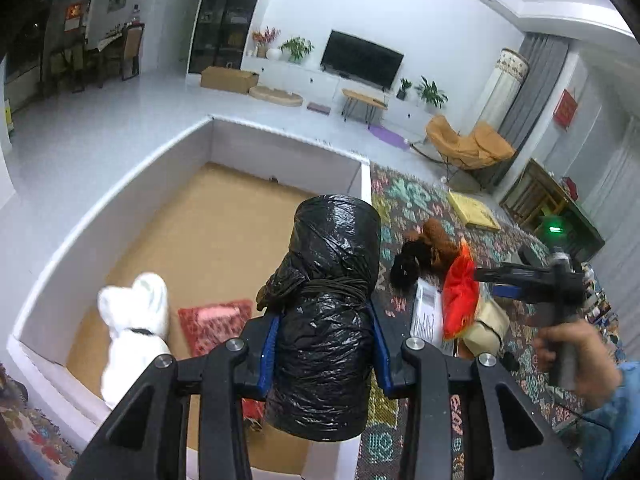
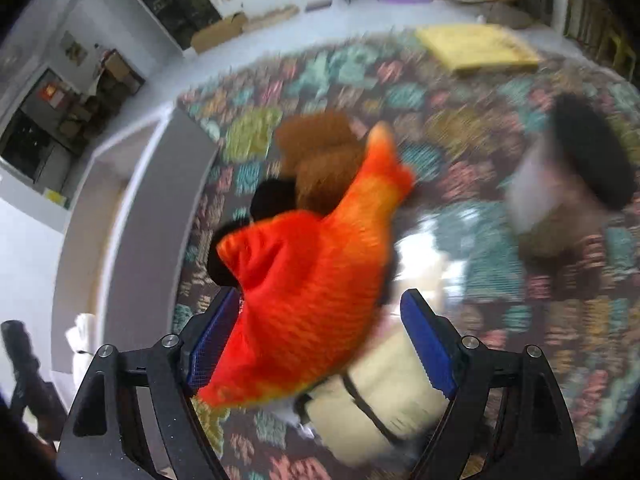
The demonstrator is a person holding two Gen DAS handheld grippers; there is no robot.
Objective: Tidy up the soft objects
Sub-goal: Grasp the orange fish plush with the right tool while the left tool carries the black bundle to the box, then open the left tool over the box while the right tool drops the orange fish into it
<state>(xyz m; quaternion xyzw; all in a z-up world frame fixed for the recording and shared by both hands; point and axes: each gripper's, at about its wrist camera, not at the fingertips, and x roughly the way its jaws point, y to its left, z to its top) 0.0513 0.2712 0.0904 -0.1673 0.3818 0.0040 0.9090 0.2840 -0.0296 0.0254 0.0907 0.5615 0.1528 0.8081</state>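
Left wrist: black bundle (image 1: pixel 326 320) clamped between left tongs (image 1: pixel 324 354).

A dark television (image 1: pixel 362 58) hangs on the white wall, potted plants (image 1: pixel 298 48) beside it; an orange lounge chair (image 1: pixel 466 144) stands near grey curtains (image 1: pixel 534 84).

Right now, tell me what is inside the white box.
Inside the white box lie a white plush toy and a red patterned cushion on its brown floor. The black bag-wrapped bundle in the left gripper hides the near right part.
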